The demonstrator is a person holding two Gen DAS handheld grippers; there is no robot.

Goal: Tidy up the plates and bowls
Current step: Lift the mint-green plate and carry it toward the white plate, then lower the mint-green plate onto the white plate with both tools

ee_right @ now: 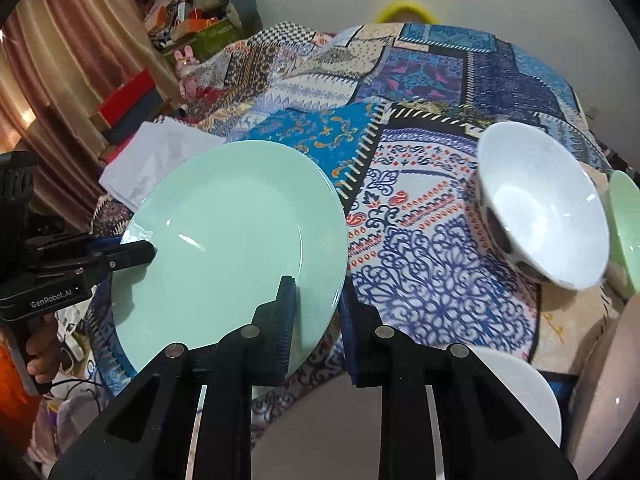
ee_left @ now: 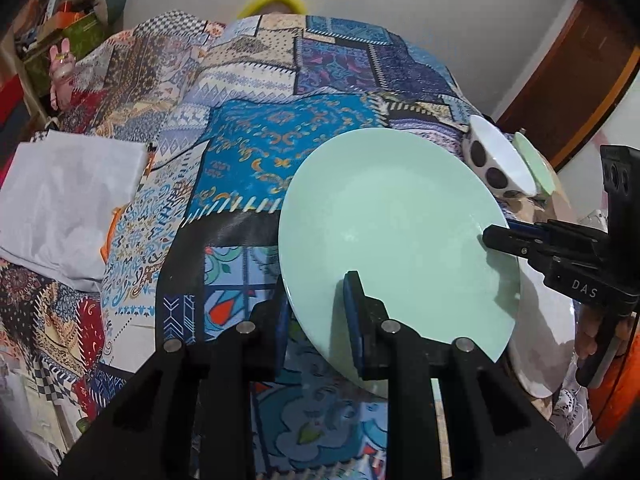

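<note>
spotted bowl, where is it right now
The spotted bowl sits at the right of the right wrist view, on the patchwork cloth, between the mint green plate and a green dish.

Both wrist cams looked steeply down along their own claws, really close up. Each one caught the same mint plate (ee_left: 392, 216) (ee_right: 236, 236), the patchwork bedspread (ee_left: 256, 128) (ee_right: 432, 240) and the other claw.

black grippers (ee_left: 316, 312) w/ blue pads, silver screws, "das" marking.
</note>
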